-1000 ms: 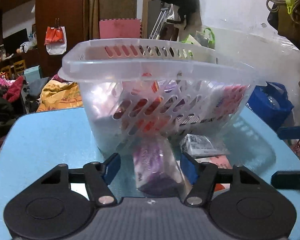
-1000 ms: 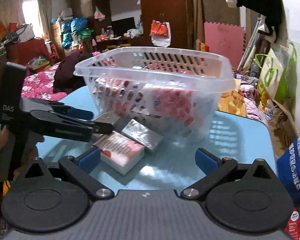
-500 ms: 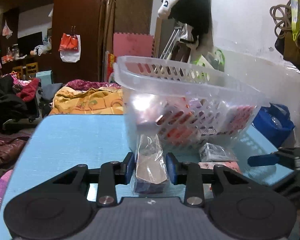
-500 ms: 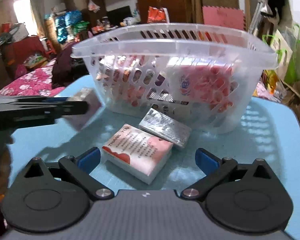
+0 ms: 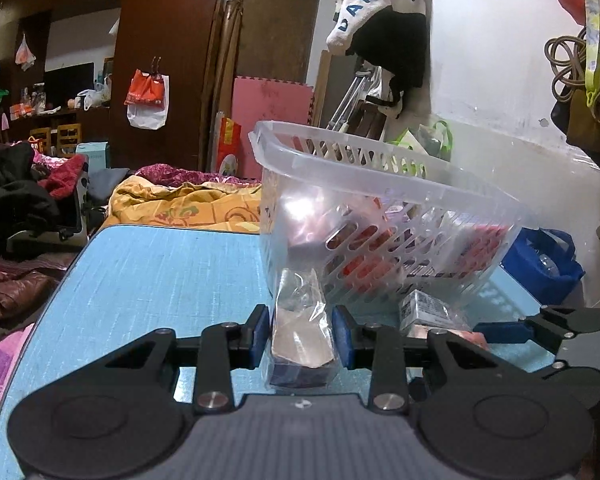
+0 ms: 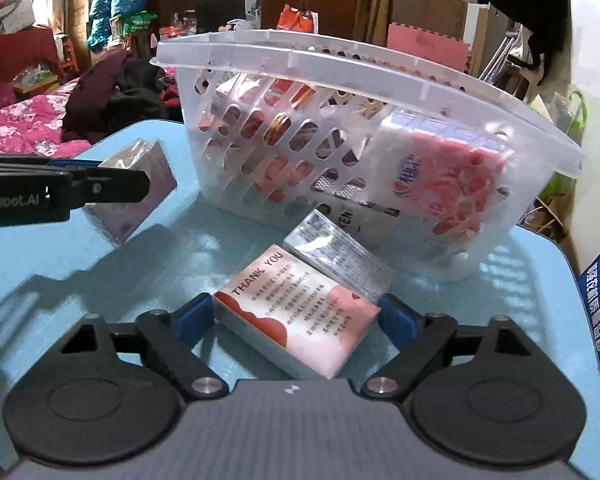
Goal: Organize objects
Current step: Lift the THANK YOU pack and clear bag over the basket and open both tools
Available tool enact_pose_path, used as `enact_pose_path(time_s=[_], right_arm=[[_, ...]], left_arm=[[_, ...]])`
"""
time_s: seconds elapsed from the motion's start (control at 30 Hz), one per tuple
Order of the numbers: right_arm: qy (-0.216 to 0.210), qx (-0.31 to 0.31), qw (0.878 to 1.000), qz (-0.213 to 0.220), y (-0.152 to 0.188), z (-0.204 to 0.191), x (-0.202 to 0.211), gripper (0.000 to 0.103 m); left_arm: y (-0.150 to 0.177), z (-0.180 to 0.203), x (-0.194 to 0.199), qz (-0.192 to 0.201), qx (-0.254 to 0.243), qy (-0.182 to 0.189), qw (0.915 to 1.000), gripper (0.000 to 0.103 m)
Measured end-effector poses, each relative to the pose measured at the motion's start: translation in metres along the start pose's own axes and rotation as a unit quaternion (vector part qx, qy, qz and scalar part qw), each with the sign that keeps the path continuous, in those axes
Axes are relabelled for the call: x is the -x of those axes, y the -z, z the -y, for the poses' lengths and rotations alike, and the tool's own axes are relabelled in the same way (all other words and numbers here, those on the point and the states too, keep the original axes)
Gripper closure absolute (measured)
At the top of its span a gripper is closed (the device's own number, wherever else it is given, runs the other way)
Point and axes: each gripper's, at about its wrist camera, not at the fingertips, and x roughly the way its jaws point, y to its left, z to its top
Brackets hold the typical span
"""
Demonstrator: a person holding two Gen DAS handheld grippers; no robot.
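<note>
Left gripper (image 5: 302, 336) clamped on purple tissue pack (image 5: 302, 344), right gripper (image 6: 296, 320) jaws closing around pink tissue pack (image 6: 296, 316), pads not yet pressing, beside basket (image 6: 340, 80).

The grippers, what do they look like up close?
Both grippers, left gripper and right gripper, look alike: black linkage arms with silver rivets, round black discs, a ribbed grey body, and blue pads on the fingers. White lettering marks the left one's side.

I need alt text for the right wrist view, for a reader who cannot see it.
The right gripper is closing its jaws around a pink "THANK YOU" tissue pack lying on a blue table. Behind it lie a silver pack and a clear basket of packets; at left, the left gripper holds a purple pack.
</note>
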Motion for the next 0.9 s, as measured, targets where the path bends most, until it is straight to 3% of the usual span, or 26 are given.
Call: enact_pose_path(time_s=[0.17, 0.33, 0.57, 0.77, 0.9], right_arm=[[-0.024, -0.011, 1.0, 0.014, 0.02, 0.02, 0.024, 0.014], [-0.015, -0.02, 0.997, 0.073, 0.026, 0.04, 0.069, 0.014], [-0.001, -0.003, 0.981, 0.195, -0.018, 0.05, 0.121, 0.013], [0.019, 0.003, 0.974, 0.226, -0.069, 0.057, 0.103, 0.014], [0.041, 0.007, 0.975, 0.22, -0.096, 0.063, 0.081, 0.014]], left_arm=[[0.002, 0.005, 0.008, 0.011, -0.002, 0.002, 0.9999, 0.064], [-0.004, 0.013, 0.027, 0.036, 0.003, 0.021, 0.9991, 0.064], [-0.046, 0.027, 0.046, 0.085, 0.0, 0.056, 0.9948, 0.064], [-0.102, 0.033, 0.023, 0.094, 0.008, 0.053, 0.9941, 0.064], [-0.13, 0.03, -0.013, 0.061, 0.029, 0.047, 0.9966, 0.064]])
